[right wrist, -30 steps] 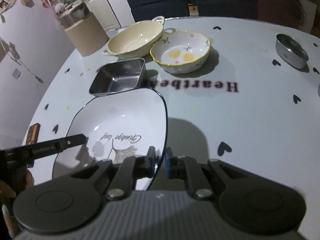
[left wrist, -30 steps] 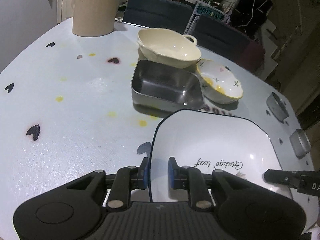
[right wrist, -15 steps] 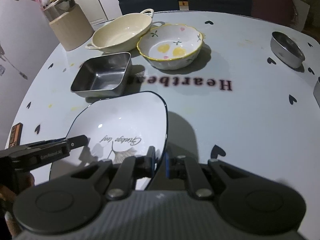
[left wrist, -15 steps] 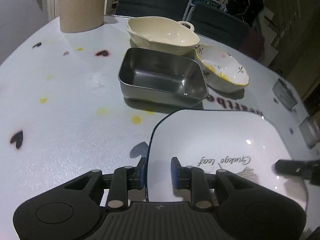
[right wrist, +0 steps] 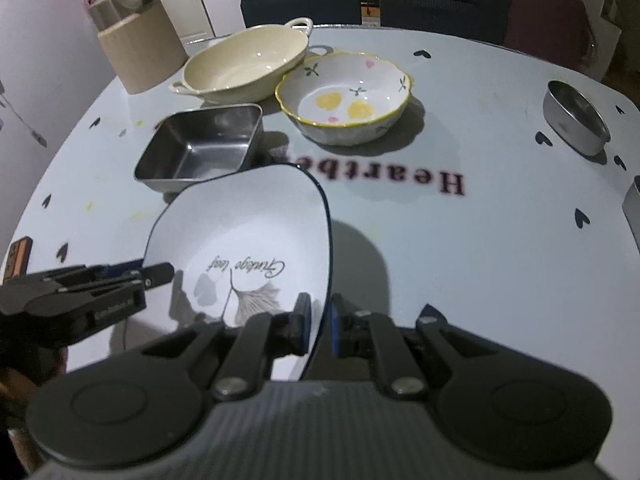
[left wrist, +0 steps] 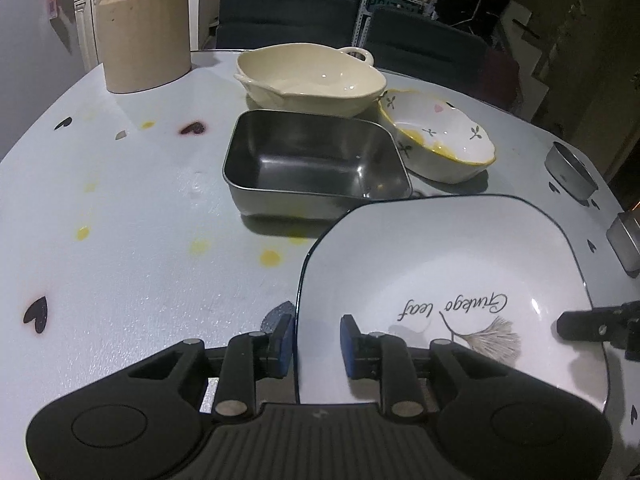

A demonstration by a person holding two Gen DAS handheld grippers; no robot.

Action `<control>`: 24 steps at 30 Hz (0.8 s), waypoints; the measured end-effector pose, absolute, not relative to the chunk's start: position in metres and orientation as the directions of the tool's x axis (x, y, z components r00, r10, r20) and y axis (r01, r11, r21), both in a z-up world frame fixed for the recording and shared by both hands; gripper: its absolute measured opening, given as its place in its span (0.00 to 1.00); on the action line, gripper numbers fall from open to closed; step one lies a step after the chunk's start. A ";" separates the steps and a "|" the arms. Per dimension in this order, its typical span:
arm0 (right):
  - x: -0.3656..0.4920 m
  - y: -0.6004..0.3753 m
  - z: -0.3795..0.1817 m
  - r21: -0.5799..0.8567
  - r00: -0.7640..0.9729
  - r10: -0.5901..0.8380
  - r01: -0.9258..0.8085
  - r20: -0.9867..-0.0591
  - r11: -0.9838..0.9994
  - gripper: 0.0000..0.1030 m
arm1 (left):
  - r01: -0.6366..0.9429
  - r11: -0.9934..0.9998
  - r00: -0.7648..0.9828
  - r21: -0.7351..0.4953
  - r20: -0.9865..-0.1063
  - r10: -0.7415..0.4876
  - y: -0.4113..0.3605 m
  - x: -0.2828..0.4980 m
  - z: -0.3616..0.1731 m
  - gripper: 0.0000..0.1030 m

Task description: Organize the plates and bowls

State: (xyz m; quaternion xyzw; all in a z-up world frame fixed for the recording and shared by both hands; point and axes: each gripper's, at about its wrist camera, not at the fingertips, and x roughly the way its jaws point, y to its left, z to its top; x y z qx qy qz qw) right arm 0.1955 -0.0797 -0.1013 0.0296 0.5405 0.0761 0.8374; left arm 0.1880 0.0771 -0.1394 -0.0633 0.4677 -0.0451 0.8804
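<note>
A white square plate (left wrist: pixel 440 264) with a dark rim and a leaf drawing hangs a little above the table, its shadow on the cloth beside it (right wrist: pixel 248 220). My right gripper (right wrist: pixel 319 320) is shut on its right rim. My left gripper (left wrist: pixel 316 340) straddles the opposite rim: the outer pad is close against the edge, the inner pad stands apart over the plate's face, so the jaws are open. Each view shows the other gripper's black finger (left wrist: pixel 580 324) (right wrist: pixel 156 272) at the plate's far side.
Just beyond the plate sits a steel square tray (left wrist: pixel 312 160), behind it a cream oval dish (left wrist: pixel 308 76) and a flowered bowl (left wrist: pixel 440 140). A round steel bowl (right wrist: pixel 576 120) and another steel container (left wrist: pixel 626 240) stand at the right. A beige canister (left wrist: pixel 144 36) stands back left.
The plate and both grippers have sunk and shifted a little toward the steel tray. The left gripper's pads have spread slightly; the right gripper still clamps the rim.
</note>
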 end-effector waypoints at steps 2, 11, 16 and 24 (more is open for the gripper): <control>0.195 -0.081 -0.104 0.130 0.395 0.157 -0.096 -0.905 0.987 0.12 | 0.025 0.988 0.560 -0.151 -0.817 -0.139 0.076 0.187 -0.138 0.25; 0.197 -0.079 -0.115 0.102 0.368 0.135 -0.107 -0.920 0.989 0.14 | 0.036 0.989 0.561 -0.146 -0.816 -0.141 0.076 0.184 -0.133 0.25; 0.200 -0.077 -0.126 0.097 0.329 0.129 -0.113 -0.935 0.989 0.16 | 0.036 0.987 0.561 -0.155 -0.814 -0.148 0.078 0.183 -0.130 0.25; 0.205 -0.070 -0.137 0.065 0.310 0.099 -0.118 -0.946 0.991 0.21 | 0.060 0.988 0.564 -0.141 -0.812 -0.150 0.074 0.183 -0.127 0.27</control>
